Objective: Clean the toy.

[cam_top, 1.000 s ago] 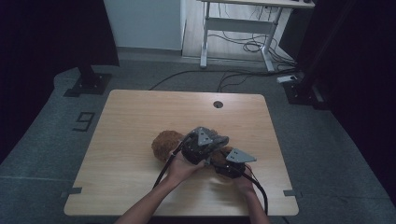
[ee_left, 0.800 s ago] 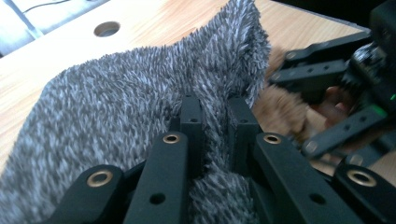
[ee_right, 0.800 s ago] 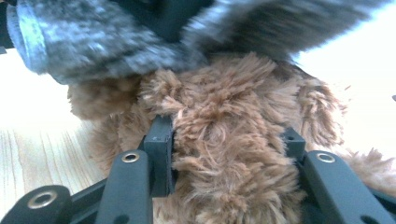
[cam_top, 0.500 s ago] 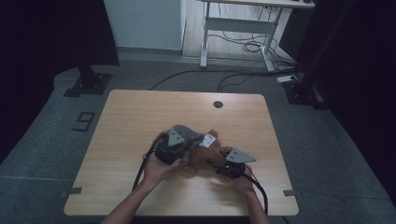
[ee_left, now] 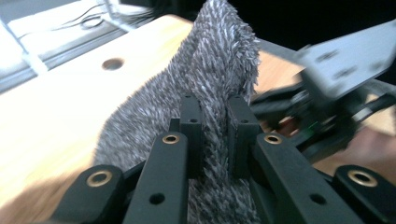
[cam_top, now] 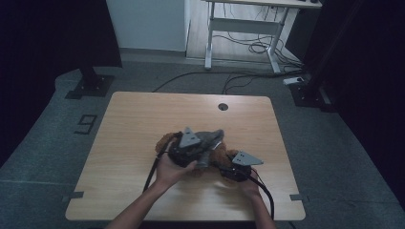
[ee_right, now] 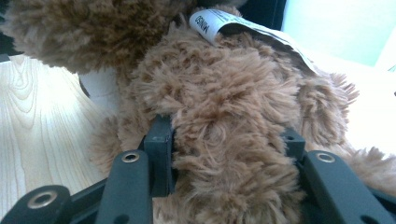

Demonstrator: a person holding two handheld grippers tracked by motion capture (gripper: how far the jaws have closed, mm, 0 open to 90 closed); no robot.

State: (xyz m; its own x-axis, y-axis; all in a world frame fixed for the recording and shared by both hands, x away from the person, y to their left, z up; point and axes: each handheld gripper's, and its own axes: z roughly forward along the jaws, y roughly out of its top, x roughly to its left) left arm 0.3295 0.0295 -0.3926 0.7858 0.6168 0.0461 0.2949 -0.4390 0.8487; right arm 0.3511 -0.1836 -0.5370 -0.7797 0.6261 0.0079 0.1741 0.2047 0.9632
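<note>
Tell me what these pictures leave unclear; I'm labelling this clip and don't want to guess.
- Brown plush toy: its overall shape; in the high view the grippers and hands cover most of it, and the right gripper view is too close.
- White tag: print too small and angled, right gripper view.
- Grey fuzzy fabric: its lower end is cut off by the left gripper view's bottom edge, behind the left gripper.
- Right gripper: its fingertips are sunk in fur.

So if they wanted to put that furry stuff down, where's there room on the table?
Plenty. The table is bare along its whole left side and across the far edge around the small hole. The near strip is free too. It is crowded only near the middle, where both grippers hold the brown plush and grey cloth.
</note>
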